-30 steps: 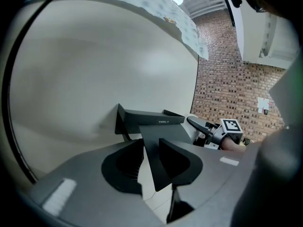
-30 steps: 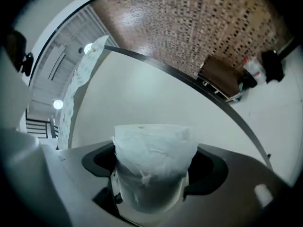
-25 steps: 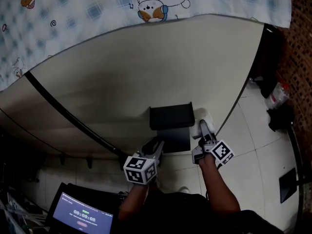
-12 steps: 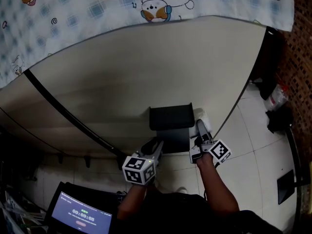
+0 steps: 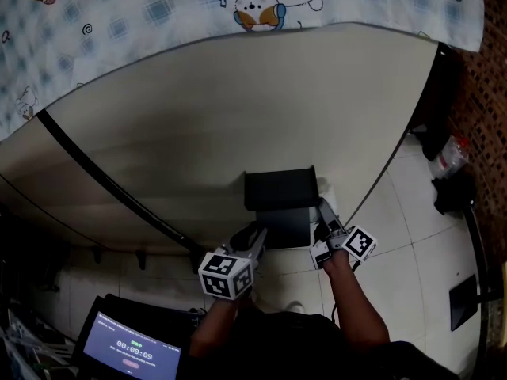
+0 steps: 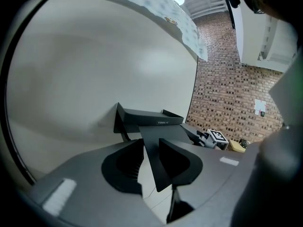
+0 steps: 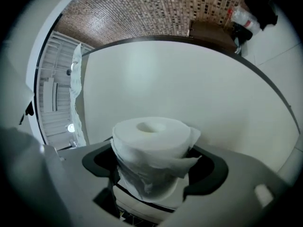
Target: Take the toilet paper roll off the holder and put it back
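A black paper holder [image 5: 279,188] [image 6: 147,117] is fixed to the pale wall, with a flat flap [image 5: 289,226] [image 6: 158,135] hanging over its front. My left gripper [image 5: 255,236] [image 6: 150,167] sits at the flap's lower left corner, its jaws close together with the flap's edge between them. My right gripper [image 5: 323,214] [image 7: 151,174] is at the holder's right side, shut on the white toilet paper roll [image 7: 150,148]. A loose sheet hangs off the roll. In the head view only a sliver of the roll [image 5: 327,190] shows beside the holder.
A black rail [image 5: 111,184] runs diagonally across the wall. A patterned cloth [image 5: 238,6] hangs over the wall's top. Dark bags [image 5: 451,188] lie on the tiled floor at the right. A lit screen [image 5: 131,347] stands at the lower left. Behind is a brick wall [image 6: 227,93].
My right gripper has shifted slightly left toward the holder with the roll, so less of the roll shows in the head view. The left gripper has stayed in place.
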A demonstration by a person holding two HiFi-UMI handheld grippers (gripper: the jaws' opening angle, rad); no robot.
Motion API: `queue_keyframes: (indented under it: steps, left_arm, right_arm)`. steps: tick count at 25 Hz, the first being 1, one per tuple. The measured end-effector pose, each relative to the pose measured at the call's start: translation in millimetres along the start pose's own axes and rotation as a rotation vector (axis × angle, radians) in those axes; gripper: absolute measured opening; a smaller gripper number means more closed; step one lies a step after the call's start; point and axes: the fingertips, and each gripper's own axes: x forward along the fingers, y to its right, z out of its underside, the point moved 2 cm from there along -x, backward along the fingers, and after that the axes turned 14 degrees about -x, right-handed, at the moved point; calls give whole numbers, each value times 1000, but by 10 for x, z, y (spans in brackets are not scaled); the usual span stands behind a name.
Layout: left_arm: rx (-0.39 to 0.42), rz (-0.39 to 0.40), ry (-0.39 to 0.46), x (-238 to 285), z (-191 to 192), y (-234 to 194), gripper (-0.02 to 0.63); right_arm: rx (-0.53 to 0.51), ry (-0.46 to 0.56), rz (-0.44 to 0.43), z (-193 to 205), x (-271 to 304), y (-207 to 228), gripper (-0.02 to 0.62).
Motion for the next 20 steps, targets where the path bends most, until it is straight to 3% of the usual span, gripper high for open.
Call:
queue_keyframes:
  steps: [20]
  left_arm:
    - [-4, -3, 9, 1, -5, 3, 124]
  right_arm:
    - [71, -322, -201, 539, 225, -115, 414]
